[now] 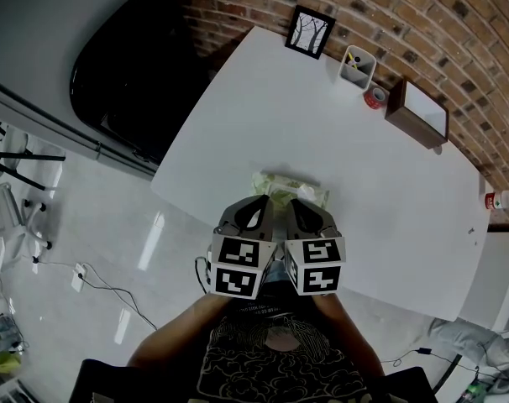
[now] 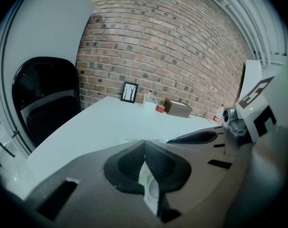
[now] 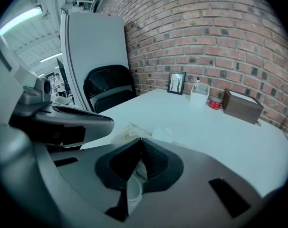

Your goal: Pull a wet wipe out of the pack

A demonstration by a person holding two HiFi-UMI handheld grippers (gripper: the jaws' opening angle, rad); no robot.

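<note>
I hold my left gripper (image 1: pixel 256 211) and right gripper (image 1: pixel 303 212) side by side over the near edge of the white table (image 1: pixel 322 124). Each has its jaws pressed together on nothing. The wet wipe pack (image 1: pixel 290 191) lies flat on the table just beyond their tips.

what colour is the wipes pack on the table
Pale yellow-green; the soft wipes pack shows best in the head view.

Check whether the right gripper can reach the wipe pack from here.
Probably yes. The wipe pack lies on the table just ahead of the right gripper, with nothing between them; the left gripper sits alongside, not across. The right jaws are together, so they would need opening first.
</note>
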